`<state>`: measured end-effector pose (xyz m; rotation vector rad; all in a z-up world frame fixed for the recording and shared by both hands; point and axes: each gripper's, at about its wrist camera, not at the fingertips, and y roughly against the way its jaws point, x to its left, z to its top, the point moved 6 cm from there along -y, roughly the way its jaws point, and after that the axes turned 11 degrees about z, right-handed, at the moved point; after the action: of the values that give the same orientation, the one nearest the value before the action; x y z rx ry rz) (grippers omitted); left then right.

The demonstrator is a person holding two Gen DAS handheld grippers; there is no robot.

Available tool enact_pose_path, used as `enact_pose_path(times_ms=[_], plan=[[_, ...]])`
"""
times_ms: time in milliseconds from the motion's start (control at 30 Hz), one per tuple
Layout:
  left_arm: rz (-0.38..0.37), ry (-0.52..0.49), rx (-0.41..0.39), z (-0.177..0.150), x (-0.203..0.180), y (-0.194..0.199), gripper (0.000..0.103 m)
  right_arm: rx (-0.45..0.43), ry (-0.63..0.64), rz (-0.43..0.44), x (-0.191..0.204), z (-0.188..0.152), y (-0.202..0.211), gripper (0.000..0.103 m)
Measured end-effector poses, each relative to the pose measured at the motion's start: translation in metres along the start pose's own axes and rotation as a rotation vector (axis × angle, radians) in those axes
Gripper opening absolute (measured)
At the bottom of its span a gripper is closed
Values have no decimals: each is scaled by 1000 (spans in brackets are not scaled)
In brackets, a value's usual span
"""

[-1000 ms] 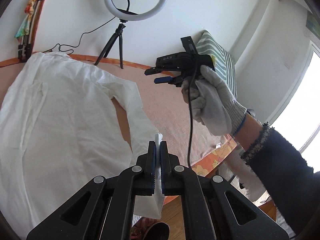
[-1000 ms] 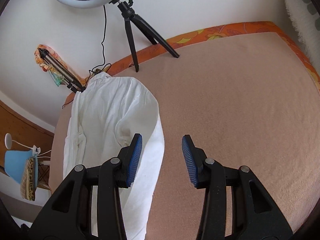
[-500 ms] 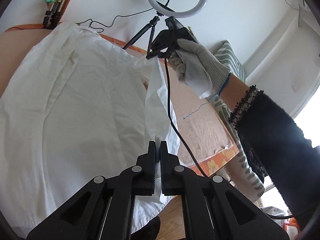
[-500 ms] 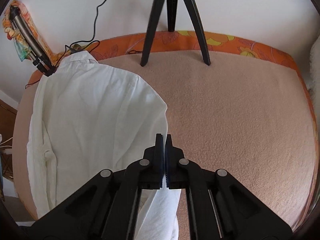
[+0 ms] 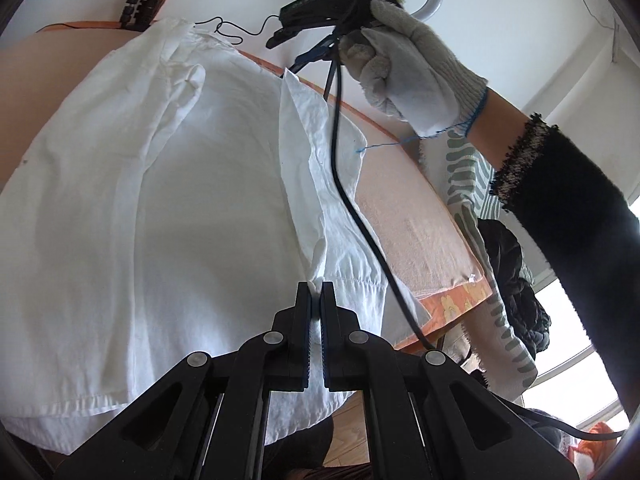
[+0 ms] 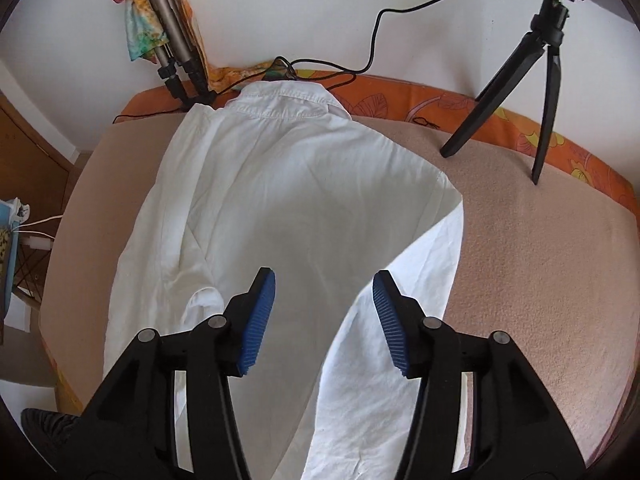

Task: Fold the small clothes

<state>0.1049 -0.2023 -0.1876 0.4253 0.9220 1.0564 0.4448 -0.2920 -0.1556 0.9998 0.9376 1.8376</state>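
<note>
A white collared shirt (image 5: 168,208) lies back-up on a tan blanket (image 6: 540,264), its collar toward the wall. My left gripper (image 5: 316,292) is shut on the shirt's right sleeve edge and holds it lifted over the body. My right gripper (image 6: 324,292) is open and empty, hovering above the shirt (image 6: 288,184) where the sleeve (image 6: 400,320) folds over. In the left wrist view the right gripper (image 5: 304,44) is held by a gloved hand (image 5: 408,68) above the sleeve's far end (image 5: 292,80).
A black tripod (image 6: 536,76) stands on the bed at the back right. Folded tripod legs with a colourful cloth (image 6: 160,32) lean on the wall. A black cable (image 5: 352,184) trails from the right gripper. Striped pillow (image 5: 468,184) at the bed's right edge.
The right gripper was shut on the sleeve half a second ago; it has opened and let go, and it sits over the shirt body. The left gripper stays shut on the sleeve, carried further over the shirt.
</note>
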Motion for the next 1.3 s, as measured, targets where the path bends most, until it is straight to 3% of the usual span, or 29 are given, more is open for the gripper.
enact_pose_path(times_ms=[100, 267, 433, 567, 600, 733, 800, 833, 867, 900, 933, 1067, 1133, 1300], plan=[[-3, 30, 34, 2, 10, -1, 3, -58, 27, -53, -1, -35, 49, 54], [-1, 23, 70, 5, 20, 4, 7, -68, -92, -48, -36, -132, 100, 54], [34, -74, 99, 7, 17, 7, 9, -61, -213, 101, -43, -223, 117, 54], [49, -123, 117, 13, 19, 13, 9, -41, -268, 241, -29, -268, 109, 54], [62, -131, 115, 14, 24, 14, 14, -28, -272, 292, -22, -275, 104, 54], [67, -125, 149, 22, 29, 1, 27, 36, -218, 229, -3, -295, 73, 51], [42, -88, 206, 23, 30, -14, 27, 44, -219, 251, 2, -296, 63, 35], [24, -87, 220, 22, 28, -20, 27, 45, -216, 263, 4, -295, 60, 12], [39, -106, 232, 20, 26, -27, 25, 53, -216, 261, 5, -294, 59, 8], [63, -108, 239, 19, 27, -31, 4, 51, -214, 262, 5, -293, 61, 8], [48, -96, 253, 18, 24, -34, 0, 43, -210, 274, 6, -289, 66, 8], [-27, -40, 215, 19, 13, -15, 1, 7, -156, 240, 13, -277, 102, 7], [-43, -68, 188, 19, 0, -4, 1, 13, -118, 210, 16, -275, 115, 7], [9, -188, 167, 0, -14, -1, 1, 131, -51, 78, 15, -294, 95, 7]])
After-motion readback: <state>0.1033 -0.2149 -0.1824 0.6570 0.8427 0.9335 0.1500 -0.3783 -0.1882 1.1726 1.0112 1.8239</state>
